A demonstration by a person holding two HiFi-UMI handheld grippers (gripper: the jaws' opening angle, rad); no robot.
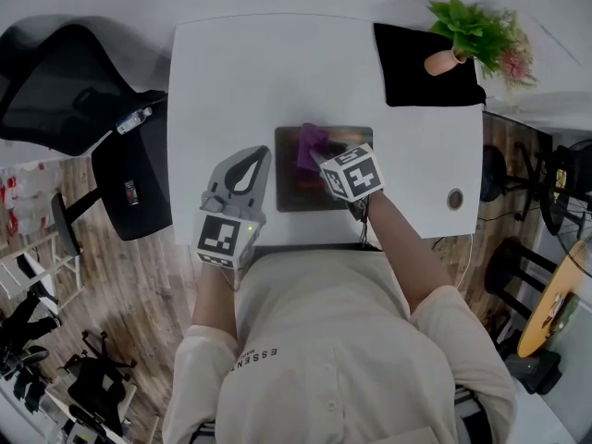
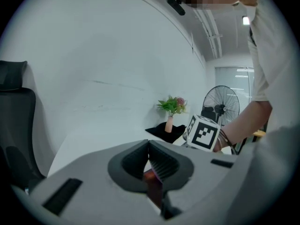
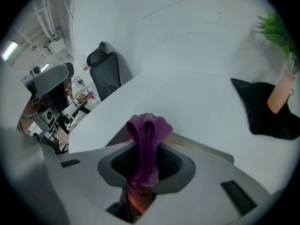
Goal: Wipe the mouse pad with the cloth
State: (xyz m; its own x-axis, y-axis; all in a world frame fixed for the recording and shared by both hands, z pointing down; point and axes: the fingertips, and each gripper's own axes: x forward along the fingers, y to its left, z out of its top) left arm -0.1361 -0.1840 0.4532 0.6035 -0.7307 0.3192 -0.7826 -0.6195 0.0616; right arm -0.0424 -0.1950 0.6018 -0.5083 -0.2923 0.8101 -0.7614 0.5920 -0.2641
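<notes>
A dark mouse pad (image 1: 301,192) lies at the middle of the white table (image 1: 231,72). My right gripper (image 1: 319,162) is over the pad, shut on a purple cloth (image 1: 309,144). In the right gripper view the cloth (image 3: 147,130) stands up in a fold between the jaws of the right gripper (image 3: 146,161), with the pad's edge (image 3: 201,146) beyond it. My left gripper (image 1: 260,158) lies just left of the pad, jaws together with nothing in them. In its own view the left gripper (image 2: 151,165) shows its jaws meeting.
A black mat (image 1: 421,72) with a potted plant (image 1: 472,35) sits at the table's far right corner. A small round object (image 1: 454,198) lies near the right edge. An office chair (image 1: 65,81) stands left of the table. A fan (image 2: 224,107) stands past the table.
</notes>
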